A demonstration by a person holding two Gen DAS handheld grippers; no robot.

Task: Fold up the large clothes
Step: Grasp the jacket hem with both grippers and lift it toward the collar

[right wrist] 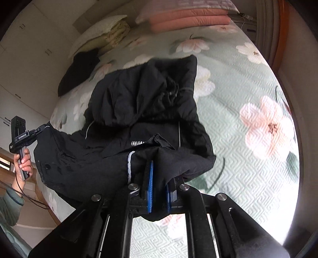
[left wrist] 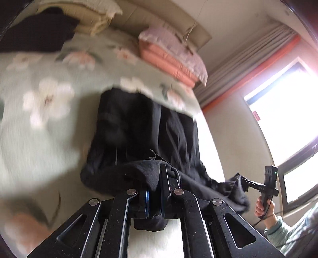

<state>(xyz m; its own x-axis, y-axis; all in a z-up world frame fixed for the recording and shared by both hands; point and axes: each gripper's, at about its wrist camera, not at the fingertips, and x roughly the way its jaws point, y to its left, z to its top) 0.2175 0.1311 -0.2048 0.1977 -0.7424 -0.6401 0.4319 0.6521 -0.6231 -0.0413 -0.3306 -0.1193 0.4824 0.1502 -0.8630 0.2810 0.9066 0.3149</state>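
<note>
A large black garment [left wrist: 143,131] hangs over a bed with a pale green floral cover [left wrist: 39,103]. My left gripper [left wrist: 154,178] is shut on one edge of it, cloth bunched between the fingers. My right gripper [right wrist: 158,174] is shut on another edge of the black garment [right wrist: 143,103], which drapes forward onto the bed cover [right wrist: 248,158]. The right gripper also shows at the right of the left wrist view [left wrist: 246,183], the left gripper at the left of the right wrist view [right wrist: 39,129]. The cloth is stretched between them, lifted above the bed.
Folded pink blankets [right wrist: 188,17] and a cream pile with a pillow [right wrist: 111,31] lie at the head of the bed. Another dark garment [right wrist: 79,69] lies near them. A bright window [left wrist: 288,119] and curtain are at the right. White cupboards [right wrist: 25,59] stand at the left.
</note>
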